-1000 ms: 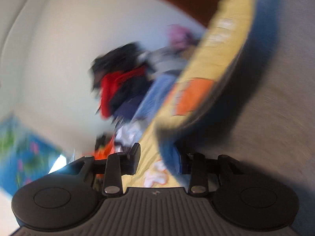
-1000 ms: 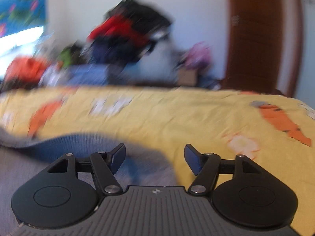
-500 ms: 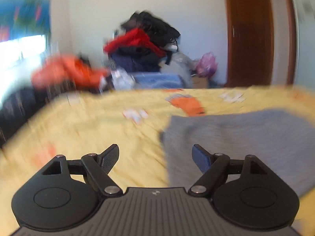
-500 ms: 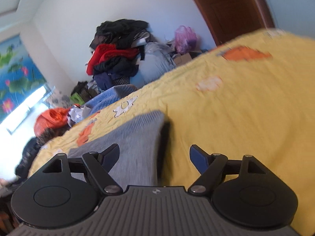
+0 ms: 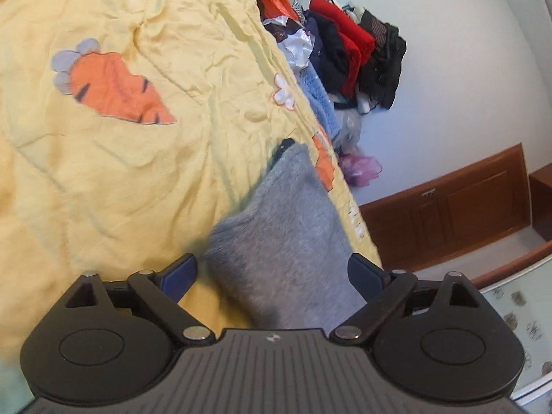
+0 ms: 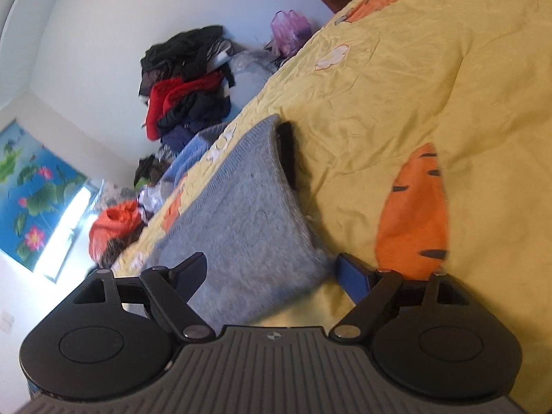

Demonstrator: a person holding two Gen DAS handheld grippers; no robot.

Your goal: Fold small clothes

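Note:
A grey knitted garment [image 5: 286,241] lies folded on the yellow carrot-print bedspread [image 5: 120,172]. A dark strip [image 5: 283,146] shows at its far edge. My left gripper [image 5: 272,270] hovers over the garment's near end with its jaws wide and still opening. The cloth lies between the pads without touching them. In the right wrist view the same garment [image 6: 241,220] reaches in between the fingers of my right gripper [image 6: 272,272]. Its jaws are also opening, and the pads stand clear of the knit.
A heap of dark and red clothes [image 6: 186,89] is piled against the white wall beyond the bed, beside a purple bag [image 6: 289,29] and an orange bag [image 6: 114,224]. A brown wooden door [image 5: 465,203] stands past the bed's edge. Open bedspread [image 6: 431,86] lies beside the garment.
The left jaws were close together a second ago and now stand wide; the right jaws have widened too. Both views have rolled, and the garment has gone from lifted to lying on the bed.

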